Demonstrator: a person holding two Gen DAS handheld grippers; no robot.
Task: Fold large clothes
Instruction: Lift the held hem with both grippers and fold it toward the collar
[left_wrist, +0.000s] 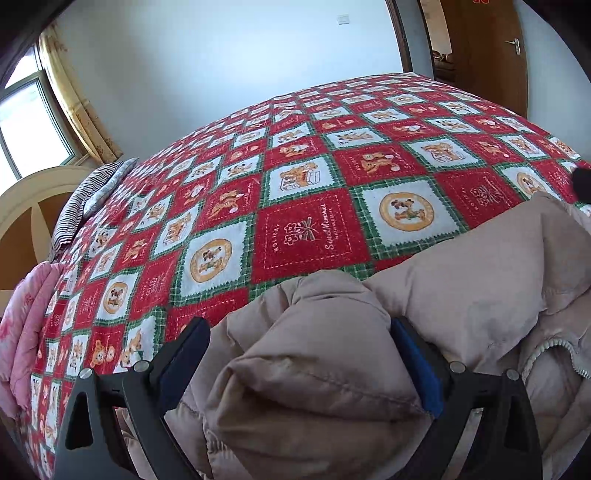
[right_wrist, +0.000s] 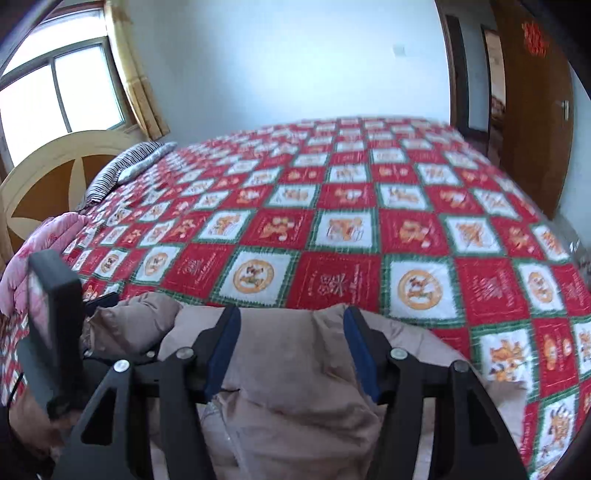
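Left wrist view: 2 tools over a puffy coat on the bed

The left tool (left_wrist: 297, 334) stands wide apart, with a fat fold of the beige coat (left_wrist: 461, 280) bulging between its blue pads (left_wrist: 415, 365), not squeezed. The coat lies on the near edge of the bed, on a red, white and green blanket (left_wrist: 306, 236). In the right wrist view, coat cloth sits between the right tool (right_wrist: 291, 325) fingers; I cannot tell if they pinch it.
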